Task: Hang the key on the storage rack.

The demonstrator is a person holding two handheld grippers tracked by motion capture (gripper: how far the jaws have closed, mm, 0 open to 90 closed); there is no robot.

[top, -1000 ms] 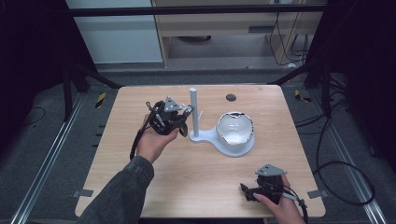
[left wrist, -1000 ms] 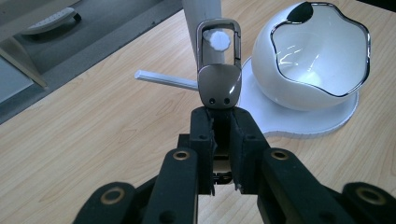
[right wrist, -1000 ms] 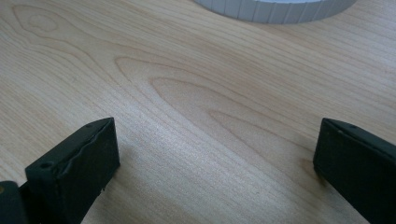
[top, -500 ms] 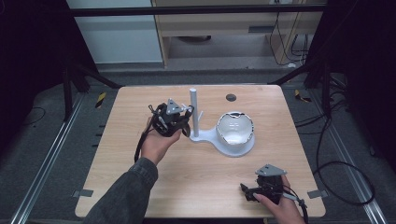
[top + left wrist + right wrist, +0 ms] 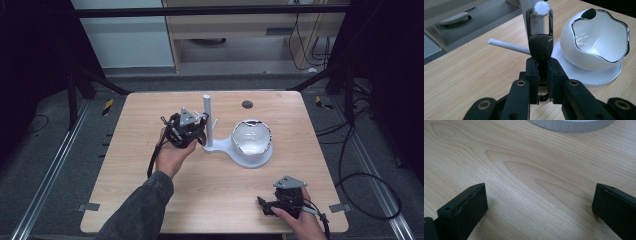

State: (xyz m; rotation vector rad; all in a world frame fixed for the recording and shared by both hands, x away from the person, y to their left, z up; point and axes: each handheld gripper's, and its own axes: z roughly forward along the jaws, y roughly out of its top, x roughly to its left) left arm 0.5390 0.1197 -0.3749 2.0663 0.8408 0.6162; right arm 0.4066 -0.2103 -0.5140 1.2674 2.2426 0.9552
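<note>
My left gripper point(image 5: 542, 67) is shut on a dark key fob point(image 5: 540, 46). The fob's metal loop point(image 5: 550, 18) sits around the tip of a white peg point(image 5: 540, 8) on the stand's upright post point(image 5: 207, 120). Beside the post, a white bowl with a chrome rim point(image 5: 596, 42) rests tilted on the stand's round base point(image 5: 599, 75). In the high view the left gripper point(image 5: 200, 132) is right against the post, with the bowl point(image 5: 252, 140) to its right. My right gripper point(image 5: 264, 205) lies low at the table's front right. Its jaws stand wide open over bare wood point(image 5: 540, 202).
A second thin white peg point(image 5: 509, 46) juts sideways from the post. A small dark round hole point(image 5: 247, 104) marks the far side of the wooden table point(image 5: 130, 185). The edge of the stand's base point(image 5: 571, 123) lies just beyond the right gripper. Cables trail on the floor at right.
My left gripper has edged slightly right toward the post with the fob in it. The right gripper has stayed put.
</note>
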